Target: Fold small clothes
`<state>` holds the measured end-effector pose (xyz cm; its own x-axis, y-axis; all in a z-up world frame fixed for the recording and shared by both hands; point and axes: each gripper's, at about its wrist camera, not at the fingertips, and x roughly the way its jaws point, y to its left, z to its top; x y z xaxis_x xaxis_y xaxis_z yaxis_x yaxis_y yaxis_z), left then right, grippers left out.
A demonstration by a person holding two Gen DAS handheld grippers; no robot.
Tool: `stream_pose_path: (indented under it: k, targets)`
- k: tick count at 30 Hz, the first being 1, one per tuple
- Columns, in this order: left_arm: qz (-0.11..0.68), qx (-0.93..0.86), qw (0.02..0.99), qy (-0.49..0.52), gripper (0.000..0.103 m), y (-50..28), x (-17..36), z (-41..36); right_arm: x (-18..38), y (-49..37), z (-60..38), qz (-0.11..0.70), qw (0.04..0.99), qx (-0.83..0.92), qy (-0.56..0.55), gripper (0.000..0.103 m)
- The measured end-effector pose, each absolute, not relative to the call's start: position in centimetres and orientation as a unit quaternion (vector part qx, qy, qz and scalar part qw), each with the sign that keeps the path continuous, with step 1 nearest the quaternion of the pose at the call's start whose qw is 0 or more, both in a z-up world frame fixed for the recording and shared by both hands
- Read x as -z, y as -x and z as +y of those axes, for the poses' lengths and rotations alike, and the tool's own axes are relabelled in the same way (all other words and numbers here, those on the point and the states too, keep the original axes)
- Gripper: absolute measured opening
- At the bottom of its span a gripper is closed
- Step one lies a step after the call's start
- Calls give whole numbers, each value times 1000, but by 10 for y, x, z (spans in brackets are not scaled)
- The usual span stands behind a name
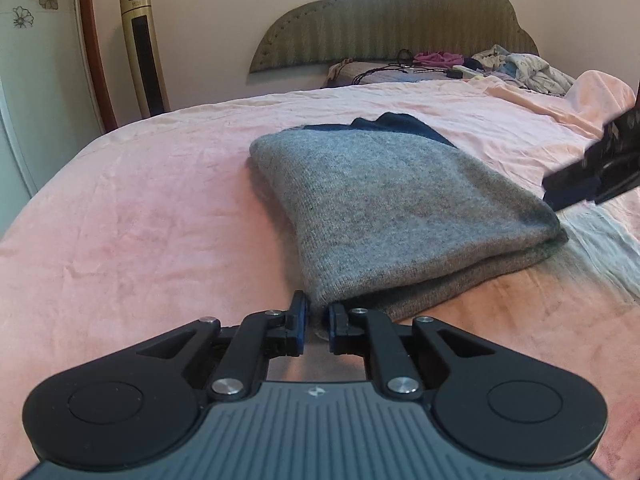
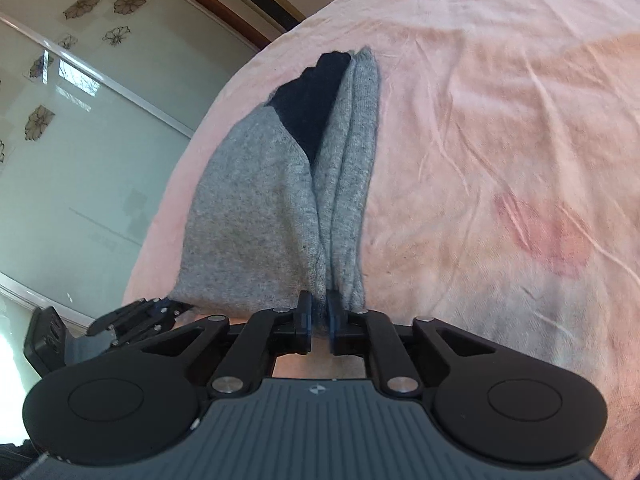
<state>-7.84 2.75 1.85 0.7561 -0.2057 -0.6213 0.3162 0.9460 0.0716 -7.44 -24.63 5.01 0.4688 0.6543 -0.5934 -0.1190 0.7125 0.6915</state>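
Note:
A folded grey knitted garment (image 1: pixel 392 208) with a dark navy part (image 1: pixel 400 122) at its far end lies on the pink bedsheet (image 1: pixel 140 208). My left gripper (image 1: pixel 318 316) is shut on the garment's near corner, with grey cloth pinched between the pads. In the right wrist view the same grey garment (image 2: pixel 256 216) runs away from me in layered folds, and my right gripper (image 2: pixel 319 314) is shut on its near edge. The right gripper (image 1: pixel 592 176) shows at the right edge of the left wrist view. The left gripper (image 2: pixel 160 312) appears at the garment's lower left corner in the right wrist view.
A padded headboard (image 1: pixel 400 20) stands at the far end of the bed, with a heap of loose clothes (image 1: pixel 520 66) and cables (image 1: pixel 384 68) below it. A gold tower fan (image 1: pixel 144 48) stands by the wall on the left. A floral glass panel (image 2: pixel 80 128) borders the bed.

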Motion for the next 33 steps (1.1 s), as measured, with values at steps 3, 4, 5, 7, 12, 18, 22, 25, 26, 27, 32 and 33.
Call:
stream_pose_path:
  k: [3,4,5,7,12,18,22,25,26,27,32,33]
  targets:
    - [309,130,940,-66,18,81,-12,31,-78,63,-256,406,833,-234,-294,78]
    - [308,126,941,-67,19,81,-13,30,-85,53,-258,395,840,-230,-293,77]
    - [308,123,941,-69,22,80,-13,28,-89,40,-260,389,841,-229,-298,77]
    - [309,115,942,-64,28,79,-13,30,-89,12,-262,384,837,-225,-319,75]
    - [328,100,939,-20,59,70,-12,43,-71,-54,-242,411,820,-208,-339,61]
    - [329,109,938,-19,64,69,-12,43,-51,-78,-206,445,822,-206,-289,14]
    - [330,113,937,-16,66,67,-11,45,-60,-63,-221,414,847,-197,-271,8]
    - [331,115,936,-19,67,65,-11,44,-35,-58,-234,425,839,-184,-286,8]
    - [331,116,936,-21,67,66,-12,45,-34,-56,-235,421,838,-185,-294,8]
    - [331,119,936,-26,67,68,-14,46,-36,-55,-237,423,835,-180,-303,9]
    - [279,166,945,34,67,85,-62,58,-81,-39,-249,360,858,-175,-321,32]
    - [269,176,946,44,67,77,-71,52,-90,-37,-245,346,864,-185,-316,39]
